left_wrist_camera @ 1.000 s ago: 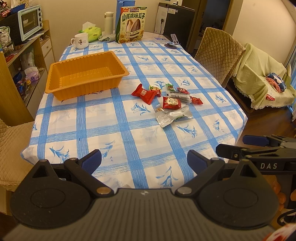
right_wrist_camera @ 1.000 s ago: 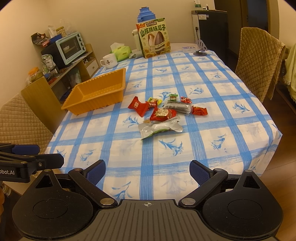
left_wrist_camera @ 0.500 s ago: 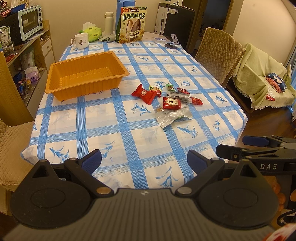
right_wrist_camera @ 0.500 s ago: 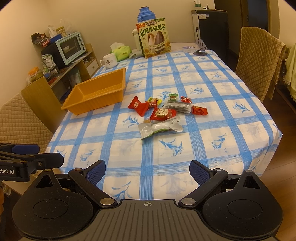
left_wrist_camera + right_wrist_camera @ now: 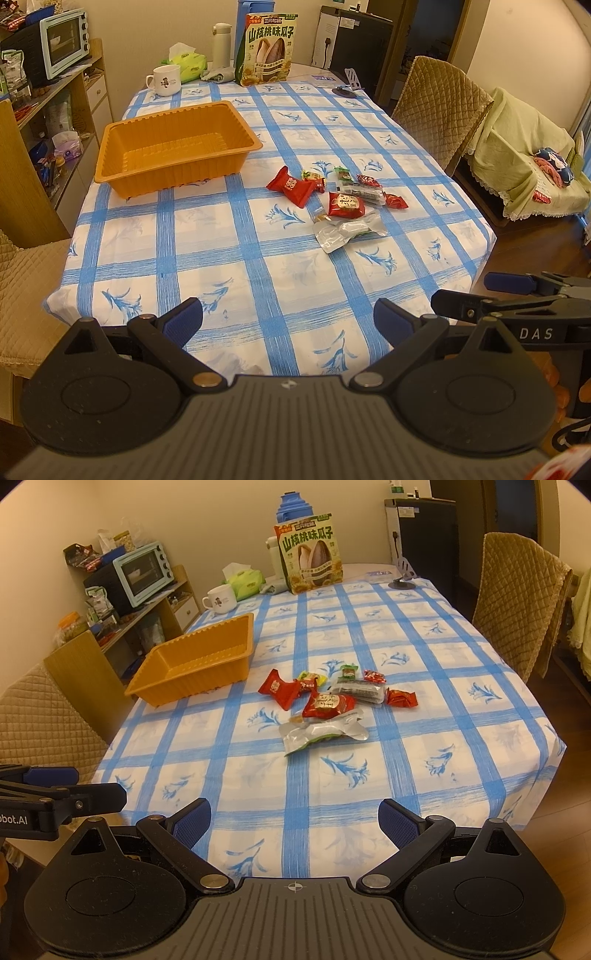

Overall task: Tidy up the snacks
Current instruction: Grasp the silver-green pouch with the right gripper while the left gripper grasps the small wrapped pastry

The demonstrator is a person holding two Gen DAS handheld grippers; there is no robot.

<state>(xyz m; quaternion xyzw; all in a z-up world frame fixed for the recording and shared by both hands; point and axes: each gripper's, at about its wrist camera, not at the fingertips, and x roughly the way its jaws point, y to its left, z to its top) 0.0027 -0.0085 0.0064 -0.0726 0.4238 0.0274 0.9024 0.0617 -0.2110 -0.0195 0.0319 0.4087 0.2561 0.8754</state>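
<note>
Left gripper (image 5: 288, 319) jaws spread wide, holding nothing, right gripper (image 5: 294, 818) likewise, both at near table edge, snack packets (image 5: 328, 698) clustered mid-table on checked tablecloth (image 5: 207, 236), orange tray (image 5: 173, 147) beside them, apart

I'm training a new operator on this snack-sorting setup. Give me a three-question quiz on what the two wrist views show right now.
1. True or false: the orange tray already holds a snack.
2. Multiple choice: the silver pouch lies (A) at the near edge of the snack pile, (B) inside the tray, (C) beside the white mug.
3. Fill in: both the left gripper and the right gripper are ____ and hold nothing.

Key: 1 false, the tray is empty; 2 A; 3 open.
</note>
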